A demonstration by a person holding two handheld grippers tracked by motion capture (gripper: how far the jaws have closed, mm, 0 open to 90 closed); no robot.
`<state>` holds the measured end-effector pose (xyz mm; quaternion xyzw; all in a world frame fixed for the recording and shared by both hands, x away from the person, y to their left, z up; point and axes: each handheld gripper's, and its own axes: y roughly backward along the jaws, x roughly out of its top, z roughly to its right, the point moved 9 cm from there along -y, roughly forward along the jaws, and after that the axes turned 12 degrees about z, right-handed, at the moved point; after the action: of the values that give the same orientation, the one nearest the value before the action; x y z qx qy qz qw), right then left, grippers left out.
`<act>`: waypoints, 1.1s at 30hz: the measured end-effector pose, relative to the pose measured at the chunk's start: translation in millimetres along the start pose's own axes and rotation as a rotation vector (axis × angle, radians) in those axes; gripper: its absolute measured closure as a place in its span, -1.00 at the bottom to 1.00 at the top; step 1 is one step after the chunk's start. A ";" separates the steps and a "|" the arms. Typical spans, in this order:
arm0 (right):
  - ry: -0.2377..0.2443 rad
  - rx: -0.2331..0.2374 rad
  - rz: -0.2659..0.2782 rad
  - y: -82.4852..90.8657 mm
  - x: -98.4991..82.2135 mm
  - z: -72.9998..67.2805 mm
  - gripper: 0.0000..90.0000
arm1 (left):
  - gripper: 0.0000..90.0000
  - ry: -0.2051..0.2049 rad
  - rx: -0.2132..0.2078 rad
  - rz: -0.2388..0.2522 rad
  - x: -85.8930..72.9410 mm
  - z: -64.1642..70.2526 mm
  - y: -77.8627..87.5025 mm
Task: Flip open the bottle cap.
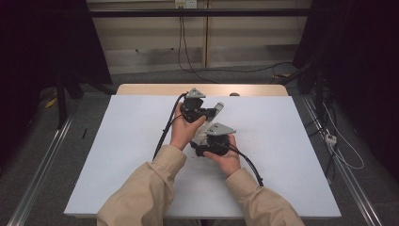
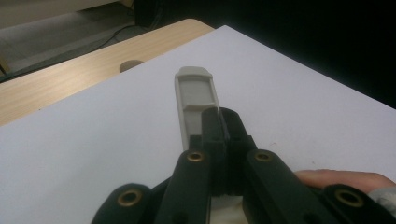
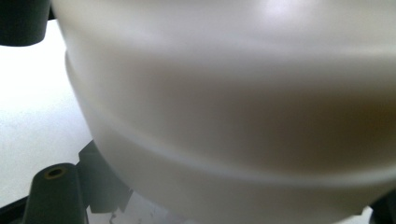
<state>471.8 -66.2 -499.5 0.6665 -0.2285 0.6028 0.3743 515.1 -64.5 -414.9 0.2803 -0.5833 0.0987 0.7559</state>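
A person in tan sleeves works at a white tabletop (image 1: 117,165), a tool in each hand near its middle. The left tool (image 1: 212,111) is clamped on one end of a pale grey plastic strip (image 2: 195,100), whose rounded free end juts past the jaws above the sheet. The right tool (image 1: 203,141), just beside it and nearer the person, has its jaws drawn together on the strip's other end, a blurred whitish surface (image 3: 233,116) pressed against that camera.
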 end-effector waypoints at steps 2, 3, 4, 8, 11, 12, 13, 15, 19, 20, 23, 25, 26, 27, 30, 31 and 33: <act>0.005 0.001 0.000 0.0 0.1 -0.4 -0.60 | 1.00 0.009 -0.001 0.007 0.7 0.2 1.4; 0.009 0.002 -0.002 0.1 0.1 -0.6 -0.61 | 0.98 0.010 -0.001 0.005 0.7 -0.2 2.8; 0.012 0.003 -0.002 0.0 0.3 -0.8 -0.61 | 0.95 0.016 -0.003 0.004 1.0 -0.3 4.3; -0.009 0.007 -0.011 0.6 -0.6 -1.2 -0.79 | 0.80 0.017 -0.013 0.021 4.6 -0.4 11.6; -0.025 0.006 -0.020 3.0 -0.7 0.6 -0.83 | 0.61 0.018 -0.018 0.032 6.7 1.5 18.8; -0.036 0.013 -0.022 4.6 0.0 0.2 -0.83 | 0.51 0.020 -0.022 0.031 7.0 2.3 21.4; -0.043 0.027 -0.026 6.0 0.4 -1.1 -0.84 | 0.41 0.016 -0.021 0.032 7.4 2.8 24.5; -0.054 0.050 -0.049 9.0 -0.6 -4.6 -0.88 | 0.27 0.009 -0.015 0.033 7.6 2.5 30.7; -0.065 0.051 -0.055 16.1 -1.1 -5.1 -0.84 | -0.08 0.011 -0.019 0.015 2.3 3.1 44.3; -0.064 0.048 -0.058 18.6 -1.7 -4.0 -0.80 | -0.13 0.009 -0.019 0.014 0.8 2.6 48.4; -0.069 0.038 -0.063 26.4 -3.4 0.3 -0.80 | -0.31 0.014 -0.020 0.018 -4.3 0.2 61.4; -0.074 0.029 -0.064 32.7 -3.9 3.8 -0.81 | -0.38 0.004 -0.015 0.021 -8.5 -0.5 69.6; -0.076 0.026 -0.063 35.8 -3.8 5.6 -0.81 | -0.42 -0.002 -0.008 0.017 -11.1 -2.0 73.2; -0.077 0.026 -0.060 38.6 -3.7 7.0 -0.81 | -0.46 0.001 -0.003 0.017 -13.4 -2.9 77.0; -0.081 0.022 -0.063 47.3 -4.8 10.0 -0.81 | -0.54 0.003 -0.002 0.020 -20.6 -4.4 86.2; -0.078 0.019 -0.064 49.9 -5.3 11.4 -0.81 | -0.57 0.003 0.008 0.019 -23.7 -5.6 88.7; -0.082 0.015 -0.061 55.0 -5.8 13.6 -0.80 | -0.62 0.006 0.012 0.013 -30.8 -7.6 93.4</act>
<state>437.8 -111.4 -492.7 0.6999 -0.2188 0.5652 0.3780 467.7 22.0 -416.2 0.2806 -0.5822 0.1081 0.7554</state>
